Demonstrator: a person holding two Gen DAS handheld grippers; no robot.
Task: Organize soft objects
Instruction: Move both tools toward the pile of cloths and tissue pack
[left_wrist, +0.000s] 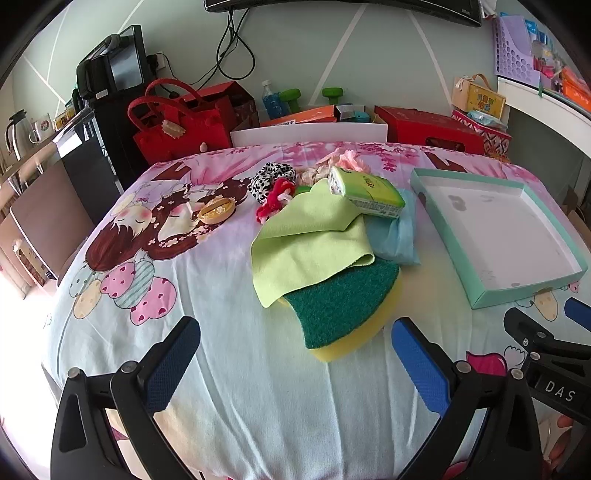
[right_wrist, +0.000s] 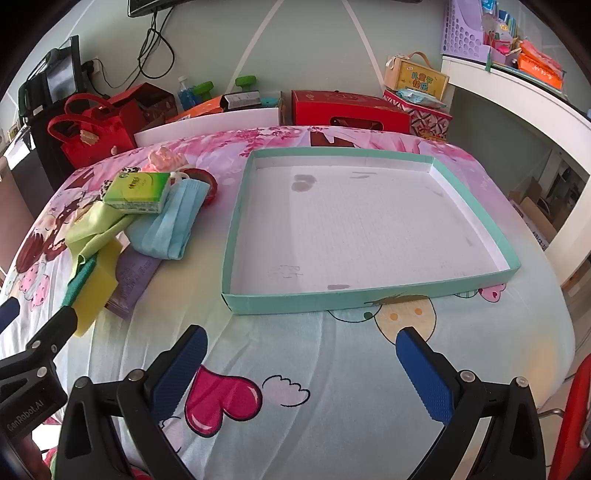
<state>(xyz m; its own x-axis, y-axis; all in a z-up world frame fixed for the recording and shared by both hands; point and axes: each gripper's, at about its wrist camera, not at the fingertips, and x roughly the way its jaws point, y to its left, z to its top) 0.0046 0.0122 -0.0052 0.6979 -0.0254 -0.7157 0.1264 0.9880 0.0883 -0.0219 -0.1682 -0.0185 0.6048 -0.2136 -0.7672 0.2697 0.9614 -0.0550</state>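
Note:
A pile of soft things lies on the cartoon bedsheet: a green-and-yellow sponge (left_wrist: 343, 306), a light green cloth (left_wrist: 306, 243), a blue face mask (left_wrist: 391, 236), a green tissue pack (left_wrist: 365, 190), a red-pink knit piece (left_wrist: 275, 199) and a black-and-white scrunchie (left_wrist: 269, 177). My left gripper (left_wrist: 295, 358) hangs open just in front of the sponge, holding nothing. A shallow teal box lid (right_wrist: 369, 295) with a white inside sits to the right. My right gripper (right_wrist: 301, 365) stands open and empty before the lid's near wall. The sponge (right_wrist: 98, 291) and mask (right_wrist: 173, 225) show at left there.
A round gold compact (left_wrist: 216, 210) lies left of the pile. A purple booklet (right_wrist: 135, 280) sits under the sponge. Red bags and boxes (left_wrist: 173, 122), a bottle and green dumbbells line the far edge of the bed. A white shelf (right_wrist: 517, 96) curves along the right.

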